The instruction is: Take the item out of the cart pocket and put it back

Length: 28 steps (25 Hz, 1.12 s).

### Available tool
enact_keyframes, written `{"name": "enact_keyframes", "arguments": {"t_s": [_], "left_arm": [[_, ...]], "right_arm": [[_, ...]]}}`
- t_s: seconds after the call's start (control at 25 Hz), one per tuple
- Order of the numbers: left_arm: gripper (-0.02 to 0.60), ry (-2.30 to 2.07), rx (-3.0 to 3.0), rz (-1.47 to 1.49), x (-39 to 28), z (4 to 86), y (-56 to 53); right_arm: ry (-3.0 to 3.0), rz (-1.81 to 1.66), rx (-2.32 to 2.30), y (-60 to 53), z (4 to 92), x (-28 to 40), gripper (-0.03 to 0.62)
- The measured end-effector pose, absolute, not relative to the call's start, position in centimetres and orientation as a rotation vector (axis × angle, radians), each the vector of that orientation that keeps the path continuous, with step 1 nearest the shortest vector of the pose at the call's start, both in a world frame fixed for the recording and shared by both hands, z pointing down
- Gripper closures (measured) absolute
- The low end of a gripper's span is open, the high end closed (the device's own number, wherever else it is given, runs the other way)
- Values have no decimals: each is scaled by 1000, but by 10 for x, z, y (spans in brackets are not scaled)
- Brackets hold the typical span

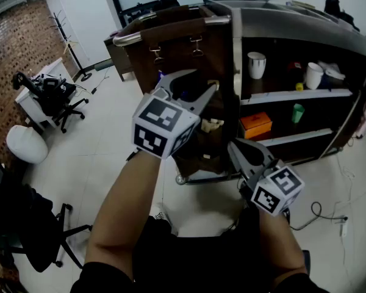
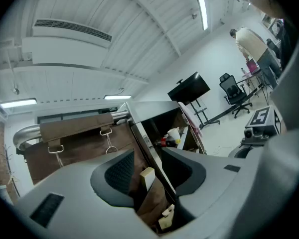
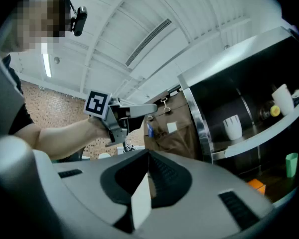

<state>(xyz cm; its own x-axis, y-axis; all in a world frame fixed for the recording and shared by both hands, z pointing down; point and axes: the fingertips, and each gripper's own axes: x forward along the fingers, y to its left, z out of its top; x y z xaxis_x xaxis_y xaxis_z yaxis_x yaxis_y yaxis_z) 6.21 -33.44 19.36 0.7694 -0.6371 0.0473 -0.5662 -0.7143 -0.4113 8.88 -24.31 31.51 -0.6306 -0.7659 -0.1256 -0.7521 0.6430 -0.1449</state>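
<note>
- Your left gripper (image 1: 192,85) is raised in front of the brown fabric pocket panel (image 1: 171,50) on the end of the grey metal cart (image 1: 293,23). Its jaws stand wide apart with nothing between them.
- Past those open jaws, the left gripper view shows a cream-coloured block (image 2: 147,177) sitting upright in one of the panel's pockets. A second cream piece (image 2: 165,217) sits lower down.
- Your right gripper (image 3: 148,159) is clenched on a thin, pale, flat item (image 3: 141,200). The item stands edge-on between the pads and its lower end runs back toward the camera.
- The item is out of the pocket. You hold it low and to the right of the left gripper, near the cart's end and well apart from the fabric.
- From the head view I cannot make the item out in the right jaws; only the right gripper view shows it.
- The panel hangs by metal clips from a chrome handle bar (image 1: 171,30) along the cart's top edge.
- In the right gripper view, a small blue thing (image 3: 148,129) and a white square card (image 3: 172,127) show in the upper pockets.
- To the right, the open shelves hold a white cup (image 1: 256,65) up top, an orange box (image 1: 256,125) below it, and a green cup (image 1: 297,112) beside the box.
</note>
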Motion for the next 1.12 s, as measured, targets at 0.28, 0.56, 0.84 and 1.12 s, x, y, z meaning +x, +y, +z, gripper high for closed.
{"name": "enact_keyframes", "arguments": {"t_s": [0.28, 0.56, 0.84, 1.12], "left_arm": [[394, 887, -2619, -334, 72, 226, -371], [394, 843, -2440, -439, 87, 238, -386], [394, 788, -2487, -540, 93, 246, -401], [440, 755, -2523, -610, 92, 249, -395]], "right_arm": [[2683, -166, -1251, -250, 326, 96, 572], [2666, -215, -1288, -255, 342, 110, 572], [2639, -184, -1325, -251, 338, 118, 572], [2628, -192, -1374, -246, 344, 126, 572]]}}
